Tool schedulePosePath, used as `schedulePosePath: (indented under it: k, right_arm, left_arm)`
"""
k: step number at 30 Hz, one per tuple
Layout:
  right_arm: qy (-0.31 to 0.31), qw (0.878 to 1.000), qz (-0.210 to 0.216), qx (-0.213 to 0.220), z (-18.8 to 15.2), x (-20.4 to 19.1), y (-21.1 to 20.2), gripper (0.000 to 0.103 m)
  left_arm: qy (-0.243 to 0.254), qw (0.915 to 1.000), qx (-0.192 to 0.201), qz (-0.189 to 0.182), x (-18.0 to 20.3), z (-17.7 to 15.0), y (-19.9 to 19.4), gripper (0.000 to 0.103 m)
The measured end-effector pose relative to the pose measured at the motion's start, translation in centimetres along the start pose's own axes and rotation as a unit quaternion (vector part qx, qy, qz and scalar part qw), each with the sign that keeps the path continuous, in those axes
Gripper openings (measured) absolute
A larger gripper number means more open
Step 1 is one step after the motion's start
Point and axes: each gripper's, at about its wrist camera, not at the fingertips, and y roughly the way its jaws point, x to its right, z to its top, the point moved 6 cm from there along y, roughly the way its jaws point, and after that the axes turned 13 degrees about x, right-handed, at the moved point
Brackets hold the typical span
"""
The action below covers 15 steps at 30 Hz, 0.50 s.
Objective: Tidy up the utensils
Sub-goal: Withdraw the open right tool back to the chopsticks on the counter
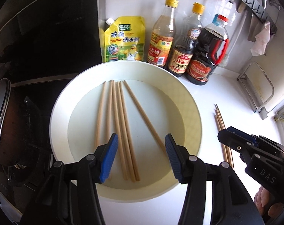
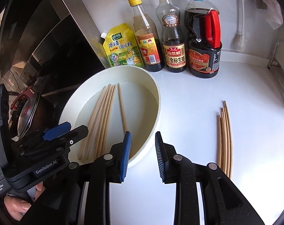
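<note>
- The left claw [image 1: 140, 146] hangs over the near part of the white basin [image 1: 195, 112], jaws spread wide with nothing between them; three of the basin's chopsticks run through the gap underneath.
- The right claw [image 2: 143, 146] is also wide and empty, straddling the basin's near right rim [image 2: 157, 120]: one finger over the inside, the other over bare surface [image 2: 188, 103].
- Five chopsticks in the basin [image 1: 121, 123] lie lengthwise, four bunched to the left, one angled apart to the right.
- A second bundle of chopsticks [image 2: 224, 136] lies on the surface right of the basin, well apart from it, with open white surface between.
- Just behind the basin stand a yellow seasoning pouch [image 2: 123, 46], two yellow-capped bottles [image 2: 147, 43] and a dark jug with a red handle [image 2: 203, 43], crowding its far edge.
- To the left the surface ends at a dark stove area with a lidded pot [image 2: 27, 112]; a metal rack [image 1: 258, 91] stands at the far right.
</note>
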Motion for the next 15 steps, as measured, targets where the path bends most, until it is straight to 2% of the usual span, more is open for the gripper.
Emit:
schedulePosePath:
  k: [15]
  right_arm:
    - [0.032,0.999,-0.026,0.014,-0.7,6.1,-4.0,0.027]
  left_arm:
    - [0.025,0.9993,-0.011,-0.026,6.6,-1.2,-0.2,0.053]
